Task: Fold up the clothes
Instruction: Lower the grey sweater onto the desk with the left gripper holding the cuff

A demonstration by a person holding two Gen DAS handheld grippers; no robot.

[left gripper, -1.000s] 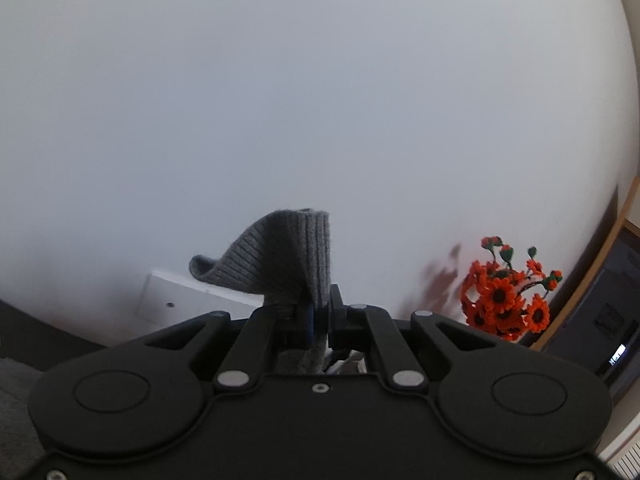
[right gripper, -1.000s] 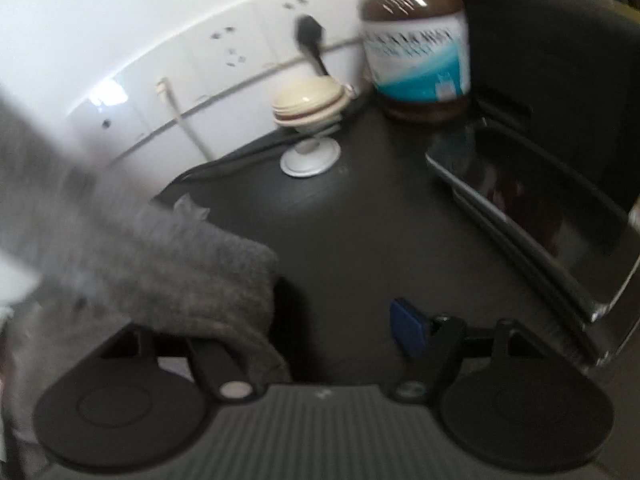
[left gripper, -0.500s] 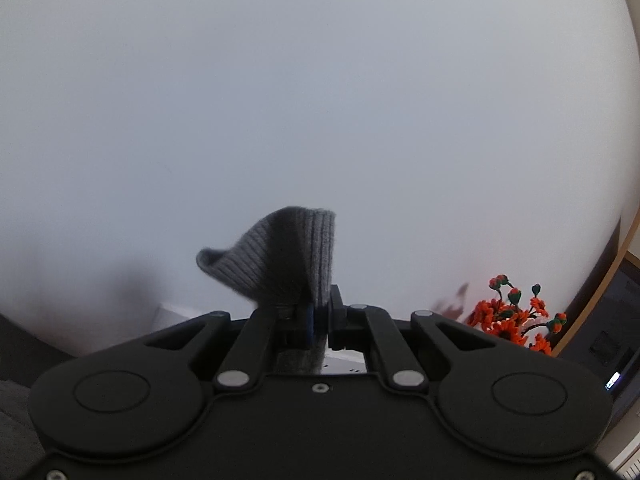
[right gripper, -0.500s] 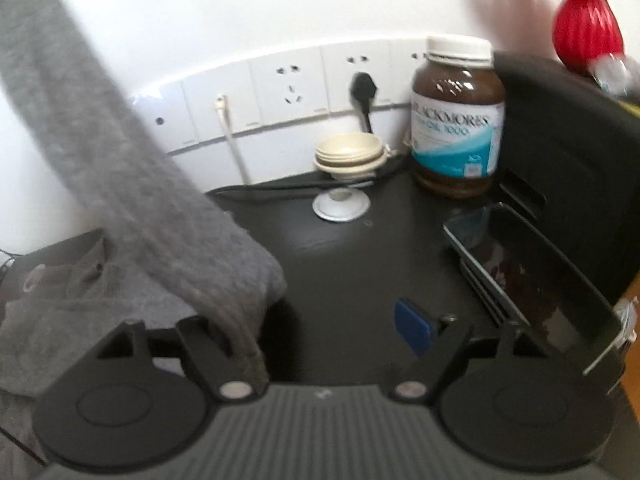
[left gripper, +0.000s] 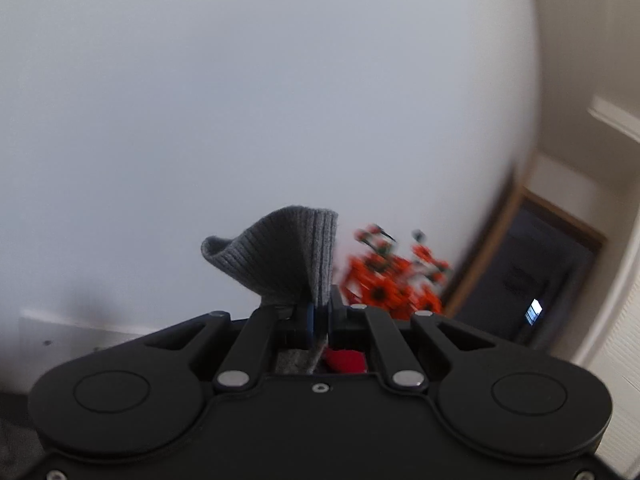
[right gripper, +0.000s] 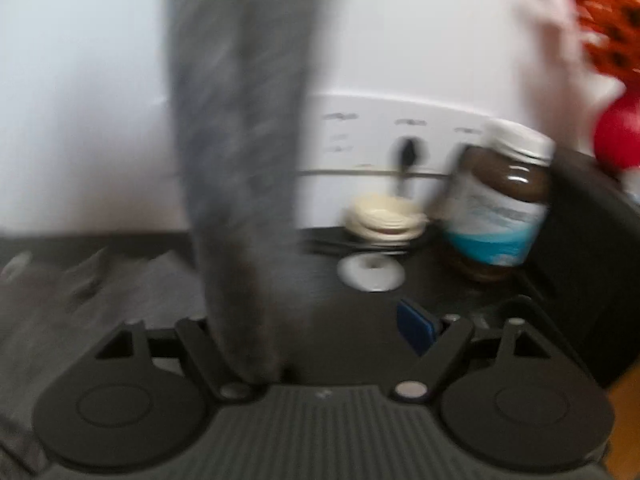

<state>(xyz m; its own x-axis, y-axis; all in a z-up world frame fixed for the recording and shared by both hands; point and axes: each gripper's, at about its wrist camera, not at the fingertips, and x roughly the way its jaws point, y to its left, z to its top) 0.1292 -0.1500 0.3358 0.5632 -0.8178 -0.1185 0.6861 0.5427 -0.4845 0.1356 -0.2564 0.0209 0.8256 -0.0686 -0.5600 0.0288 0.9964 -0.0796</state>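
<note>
Left gripper (left gripper: 319, 316) is clamped tight on the ribbed cuff end of the grey knit garment (left gripper: 280, 256). The cuff stands up out of the jaws at centre frame in the left wrist view, flaring toward the left, with bare white wall behind it.

From there the garment (right gripper: 240, 160) hangs as a long strip. In the right wrist view it runs top to bottom through the left-centre of the frame, long axis roughly vertical, blurred. Its lower end falls at the right gripper (right gripper: 320, 340), against the left finger (that finger's pad is hidden behind the cloth, so contact cannot be confirmed).

Right gripper's jaws stand wide apart. The blue pad (right gripper: 416, 330) on the right-hand finger is bare, well clear of the cloth, with dark tabletop (right gripper: 344, 312) showing between. Nothing is pinched there.

More grey fabric lies slumped on the table at lower left of the right wrist view.

Judgement: the strip lies to the left of the right gripper's centre line, so that gripper is the nearer free one and would need to shift left or let the cloth swing in before closing on the lower end.

Bystanders at the back of the table: brown supplement jar (right gripper: 500, 204), stacked cream dishes (right gripper: 386, 220), red vase (right gripper: 618, 136) with orange flowers (left gripper: 394, 280). All well apart from the garment.
</note>
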